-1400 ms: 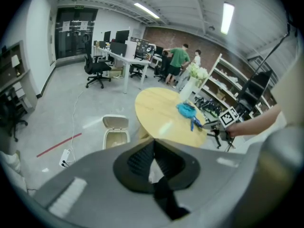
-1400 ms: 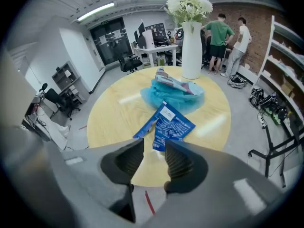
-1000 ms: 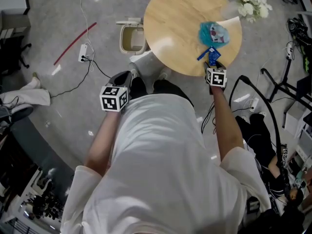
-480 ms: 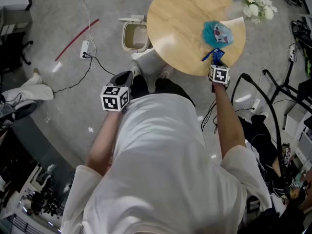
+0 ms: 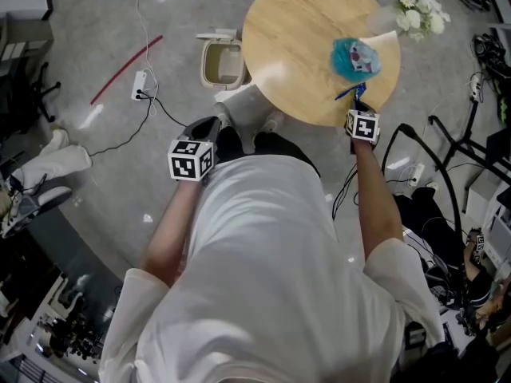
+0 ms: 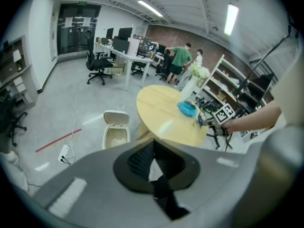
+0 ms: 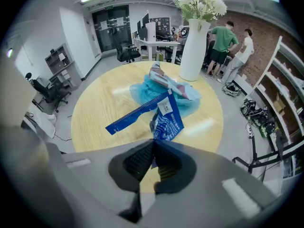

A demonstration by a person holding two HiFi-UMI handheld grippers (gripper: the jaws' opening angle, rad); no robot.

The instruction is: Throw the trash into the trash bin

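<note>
Right gripper (image 7: 153,150) clenched on near edge of blue wrapper (image 7: 167,120), at table (image 5: 295,38) rim nearest person. Wrapper points away, toward teal bag heap (image 7: 142,91). Bin (image 5: 218,62) on floor left of table, lid up, nearer left gripper (image 6: 152,146), which is closed, empty.

A grey polished concrete floor (image 5: 80,54) spreads out, crossed by a red tape line (image 5: 126,70). A round pale wooden counter (image 5: 295,38) stands on it. Farther off are white desks (image 6: 117,54), black swivel chairs (image 6: 97,65), a red brick wall (image 6: 161,34) and long ceiling strip lights (image 6: 231,18).
</note>
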